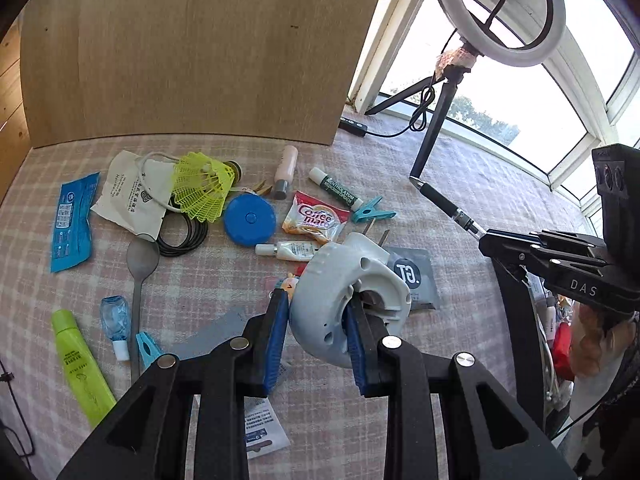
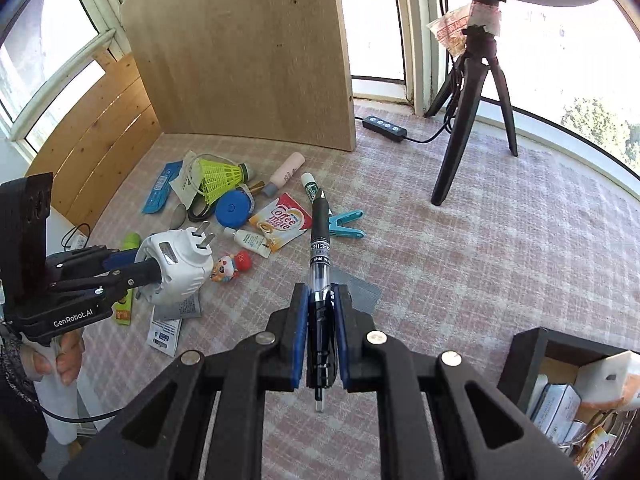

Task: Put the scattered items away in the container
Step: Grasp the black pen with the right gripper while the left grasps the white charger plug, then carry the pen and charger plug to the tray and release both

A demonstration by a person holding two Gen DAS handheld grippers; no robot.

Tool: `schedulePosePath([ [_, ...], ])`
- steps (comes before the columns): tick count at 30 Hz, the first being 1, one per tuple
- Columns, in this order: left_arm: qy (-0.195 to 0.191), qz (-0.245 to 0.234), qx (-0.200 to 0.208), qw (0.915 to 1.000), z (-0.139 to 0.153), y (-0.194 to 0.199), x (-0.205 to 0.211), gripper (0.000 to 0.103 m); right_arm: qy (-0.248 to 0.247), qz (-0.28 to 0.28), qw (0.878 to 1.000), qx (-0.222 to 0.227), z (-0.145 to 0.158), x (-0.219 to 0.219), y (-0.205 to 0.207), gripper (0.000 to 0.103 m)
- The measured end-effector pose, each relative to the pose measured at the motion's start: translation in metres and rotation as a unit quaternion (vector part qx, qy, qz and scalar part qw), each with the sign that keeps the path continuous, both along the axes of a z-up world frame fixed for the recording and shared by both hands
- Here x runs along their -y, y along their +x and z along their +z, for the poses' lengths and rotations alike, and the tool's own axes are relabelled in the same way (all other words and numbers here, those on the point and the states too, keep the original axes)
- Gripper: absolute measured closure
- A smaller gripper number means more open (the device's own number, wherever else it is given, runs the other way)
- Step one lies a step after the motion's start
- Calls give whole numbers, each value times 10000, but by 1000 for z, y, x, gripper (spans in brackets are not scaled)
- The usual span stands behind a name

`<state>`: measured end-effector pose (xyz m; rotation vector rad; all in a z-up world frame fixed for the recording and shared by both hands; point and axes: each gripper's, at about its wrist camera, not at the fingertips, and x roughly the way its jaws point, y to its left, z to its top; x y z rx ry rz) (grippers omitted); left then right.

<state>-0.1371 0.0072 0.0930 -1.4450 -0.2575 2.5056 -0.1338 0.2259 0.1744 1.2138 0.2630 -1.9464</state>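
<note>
White plug adapter (image 2: pixel 176 264) sits clamped in the left gripper (image 1: pixel 318 334) above the checked cloth (image 2: pixel 460 248), while the right gripper (image 2: pixel 322 340) pinches a black pen (image 2: pixel 320 256), beside the dark container (image 2: pixel 524 364) at right.

Bright daylight thru blown-out windows (image 1: pixel 500 92); sharp pics, fisheye warp + dark corners.

A sunlit home bay-window nook: curved white-framed windows (image 2: pixel 404 20) fill the upper right, a checked pink cloth (image 2: pixel 500 248) covers the ledge, and a ring light tripod (image 2: pixel 472 120) stands beside a plywood board (image 2: pixel 240 52).
</note>
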Motion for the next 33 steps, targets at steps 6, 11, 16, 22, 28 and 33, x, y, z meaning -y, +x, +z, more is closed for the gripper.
schedulePosePath([
  [6, 228, -765, -252, 9965, 29, 7, -72, 77, -193, -958, 9945, -370, 38, -104, 7, 90],
  [11, 384, -1458, -346, 9880, 43, 16, -145, 77, -98, -1890, 9798, -640, 56, -202, 10, 90],
  [16, 509, -2128, -388, 9750, 54, 29, -218, 77, 117, -2735, 9591, -719, 58, -288, 3, 90],
  [22, 605, -2760, -491, 9580, 69, 45, -295, 77, 372, -3238, 9428, -708, 48, -346, -10, 90],
  [28, 268, -3102, -879, 9462, 81, 62, -350, 42, 365, -3481, 9326, -883, 50, -361, -8, 50],
  [33, 228, -3046, -752, 9492, 76, 59, -347, 42, 274, -3480, 9320, -973, 56, -365, -4, 50],
])
